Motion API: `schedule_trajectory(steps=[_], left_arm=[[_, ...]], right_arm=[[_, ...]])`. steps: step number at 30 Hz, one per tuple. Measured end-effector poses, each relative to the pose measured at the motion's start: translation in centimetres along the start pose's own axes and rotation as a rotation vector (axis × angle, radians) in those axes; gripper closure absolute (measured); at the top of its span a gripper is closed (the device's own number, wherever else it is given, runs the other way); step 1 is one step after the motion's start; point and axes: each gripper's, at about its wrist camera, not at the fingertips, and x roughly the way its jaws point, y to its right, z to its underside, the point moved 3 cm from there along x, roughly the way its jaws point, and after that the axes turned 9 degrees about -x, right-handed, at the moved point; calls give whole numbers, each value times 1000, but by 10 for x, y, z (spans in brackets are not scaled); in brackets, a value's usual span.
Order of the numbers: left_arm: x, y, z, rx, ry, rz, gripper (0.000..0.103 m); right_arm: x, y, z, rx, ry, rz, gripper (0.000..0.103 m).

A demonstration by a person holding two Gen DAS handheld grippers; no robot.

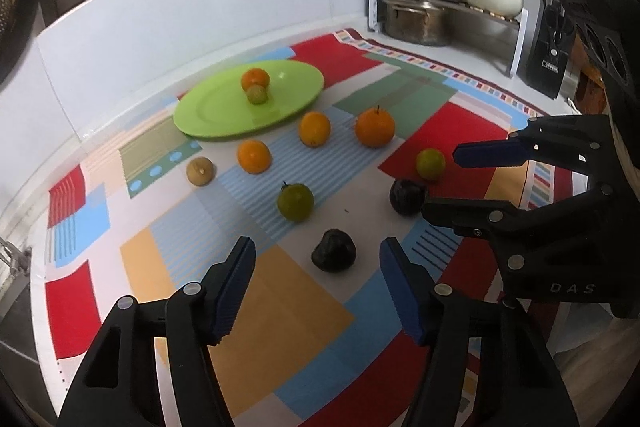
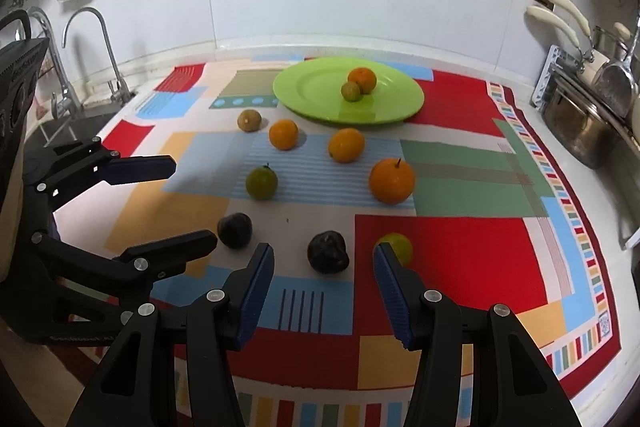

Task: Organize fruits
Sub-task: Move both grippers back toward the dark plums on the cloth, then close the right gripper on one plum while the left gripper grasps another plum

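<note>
Both grippers are low over the patchwork cloth (image 1: 280,307) now, side by side at its near edge, each one nosing down at its own dark fruit. The left gripper (image 1: 317,242) has its jaws spread and empty, with the first dark fruit (image 1: 334,251) sitting on the cloth just ahead of the gap, untouched. The right gripper (image 2: 323,249) is spread too, pinching nothing, and the second dark fruit (image 2: 328,251) lines up between its fingers, with a yellow-green fruit (image 2: 396,247) just behind the right-hand finger, close enough to get bumped, I'd say.

Why these two first? Likely because they are nearest. The green plate (image 1: 208,115) waits at the far edge of the cloth, already carrying an orange (image 1: 255,78) and a small greenish fruit (image 1: 257,94) touching it near the middle, so that looks like the collecting spot. Three more oranges, a green fruit and a brownish one lie loose mid-cloth, well apart, leaving room for fingers on each side
</note>
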Motion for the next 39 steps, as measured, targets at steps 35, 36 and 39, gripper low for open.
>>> schedule_trajectory(steps=[35, 36, 39], left_arm=[[41, -5, -1, -95, -103, 83, 74], [40, -6, -1, -96, -100, 84, 74], [35, -5, -3, -97, -88, 80, 74]], right_arm=[[44, 9, 5, 40, -80, -69, 73], [43, 9, 5, 41, -79, -69, 73], [38, 8, 4, 43, -69, -71, 73]])
